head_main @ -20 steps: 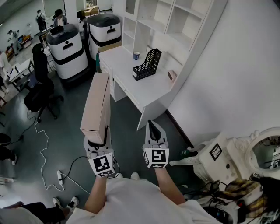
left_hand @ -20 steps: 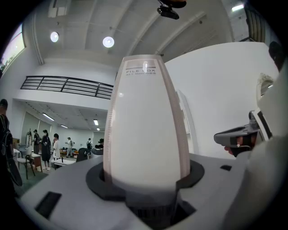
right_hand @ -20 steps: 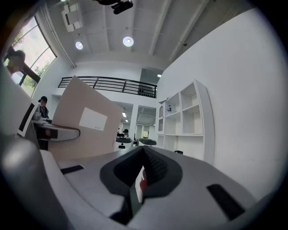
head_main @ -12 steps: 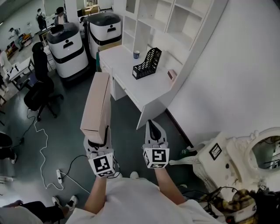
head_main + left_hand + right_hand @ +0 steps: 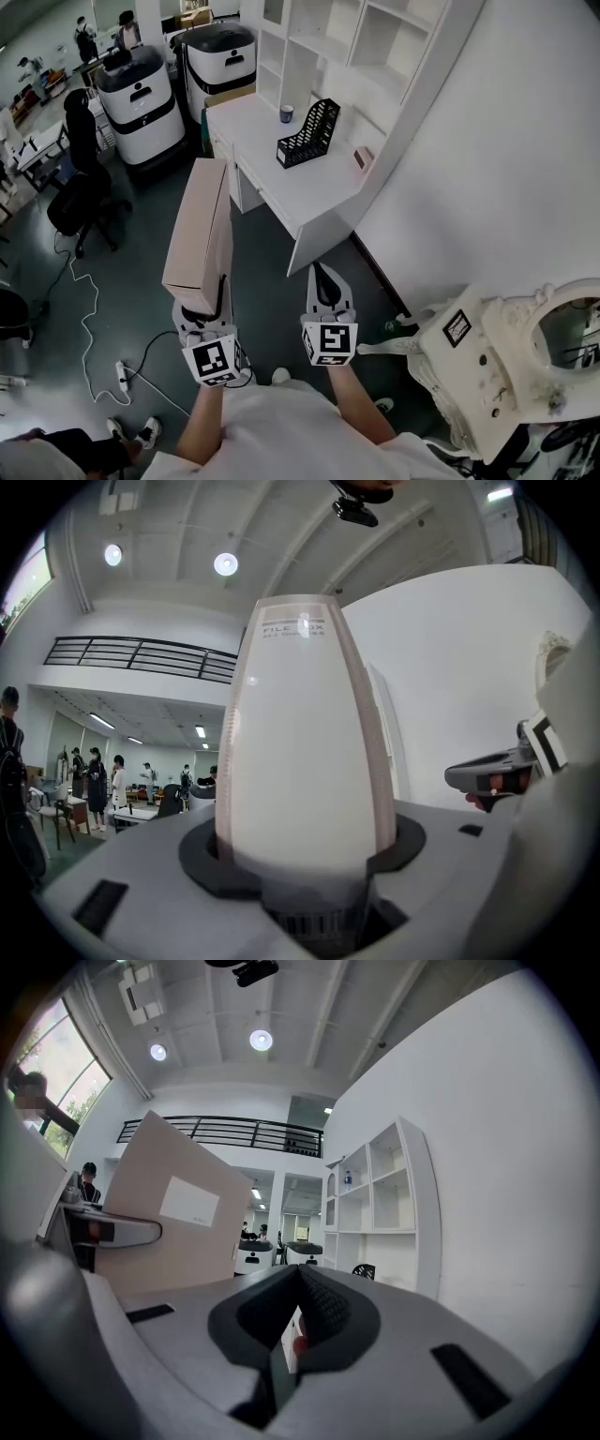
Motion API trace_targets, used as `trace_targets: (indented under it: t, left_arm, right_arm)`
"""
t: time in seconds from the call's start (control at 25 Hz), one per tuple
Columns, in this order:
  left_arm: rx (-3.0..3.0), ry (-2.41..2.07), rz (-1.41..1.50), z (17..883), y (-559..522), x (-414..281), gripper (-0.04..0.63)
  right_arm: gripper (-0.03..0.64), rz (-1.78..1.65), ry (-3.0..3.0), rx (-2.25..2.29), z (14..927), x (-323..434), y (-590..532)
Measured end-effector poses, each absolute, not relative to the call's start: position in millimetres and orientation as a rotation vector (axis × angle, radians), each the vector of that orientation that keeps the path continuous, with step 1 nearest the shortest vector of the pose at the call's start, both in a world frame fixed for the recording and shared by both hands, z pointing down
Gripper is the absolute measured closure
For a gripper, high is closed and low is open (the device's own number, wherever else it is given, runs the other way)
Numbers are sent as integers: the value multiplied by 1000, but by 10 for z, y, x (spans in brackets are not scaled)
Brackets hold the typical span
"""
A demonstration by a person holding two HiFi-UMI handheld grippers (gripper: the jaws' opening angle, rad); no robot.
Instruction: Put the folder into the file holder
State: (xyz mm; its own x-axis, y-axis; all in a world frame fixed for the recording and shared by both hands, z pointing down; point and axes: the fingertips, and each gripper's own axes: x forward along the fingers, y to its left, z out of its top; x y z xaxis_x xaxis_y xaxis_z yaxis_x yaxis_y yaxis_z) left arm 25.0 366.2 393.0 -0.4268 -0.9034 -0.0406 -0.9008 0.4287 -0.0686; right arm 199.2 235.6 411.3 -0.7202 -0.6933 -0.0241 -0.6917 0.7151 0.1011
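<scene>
Presently we count one folder (image 5: 199, 234), one file holder (image 5: 309, 136), one blue cup (image 5: 286, 113) and two white-and-black machines (image 5: 141, 94). The left gripper (image 5: 305, 855) is clamped on the folder's lower narrow end. The right gripper (image 5: 298, 1312) has its jaws together with nothing between them. Both point level, side by side and apart.

The folder is held over the dark floor (image 5: 272, 281), well apart from the white desk (image 5: 281, 183), whose near corner is its closest edge. The file holder stands on the desk just beside the cup, below the shelf unit (image 5: 347, 47). Bare desktop lies in front of it. An office chair (image 5: 80, 187) stands to the left.

The folder is a beige, box-like file with a pale label near its top, and it stands nearly upright.
</scene>
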Motion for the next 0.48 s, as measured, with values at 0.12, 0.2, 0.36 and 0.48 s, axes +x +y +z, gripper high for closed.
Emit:
trace_targets:
  t: [0.12,0.2,0.36,0.48]
  left_arm:
    - [-1630,2602,-64,3930,3573,284,324]
    - [-1624,2600,-73,3920,3484,279,324]
    - [-1617,2602,-92,3966,3263,182,324]
    - [-1622,2610,-97,4037,3020,23,324]
  right_arm:
    - [621,-124,-2891,1146,4214,2034,2237]
    - [621,-111,-2885,1137,4276,2023,2128]
    - [621,-83,-2880,1122,4393,1932,1931]
    - [621,-63,-2868,1119,4474,1784,1701]
